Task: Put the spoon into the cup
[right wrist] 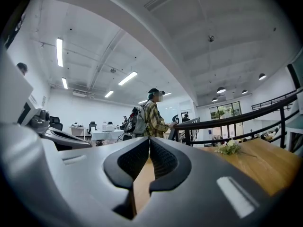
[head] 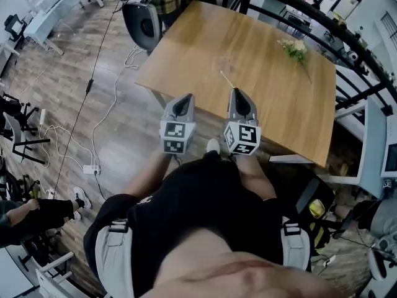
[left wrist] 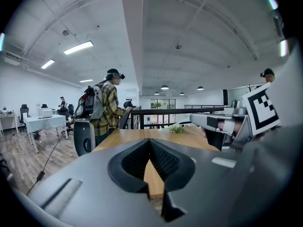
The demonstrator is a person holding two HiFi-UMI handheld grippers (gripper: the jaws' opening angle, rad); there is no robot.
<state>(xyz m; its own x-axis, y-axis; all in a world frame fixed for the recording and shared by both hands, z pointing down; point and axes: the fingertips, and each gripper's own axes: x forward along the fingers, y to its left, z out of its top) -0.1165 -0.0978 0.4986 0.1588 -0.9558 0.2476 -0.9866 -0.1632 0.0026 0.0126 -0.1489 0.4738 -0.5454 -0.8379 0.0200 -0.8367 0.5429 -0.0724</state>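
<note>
A thin pale spoon (head: 227,79) lies on the wooden table (head: 186,48), just beyond my right gripper (head: 238,93). Slightly farther back stands a faint clear shape that may be the cup (head: 222,62); it is too dim to be sure. My left gripper (head: 183,99) hovers over the table's near edge, beside the right one. Both are shut with nothing between the fingers. In the left gripper view the jaws (left wrist: 150,143) meet at the tips, and the same holds in the right gripper view (right wrist: 150,141). Neither gripper view shows the spoon or the cup.
A small bunch of flowers (head: 295,48) lies at the table's far right. A person in a plaid shirt (left wrist: 110,105) stands at the far end by a grey chair (head: 141,22). A black railing (head: 322,17) runs behind the table. Cables (head: 93,148) trail over the floor on the left.
</note>
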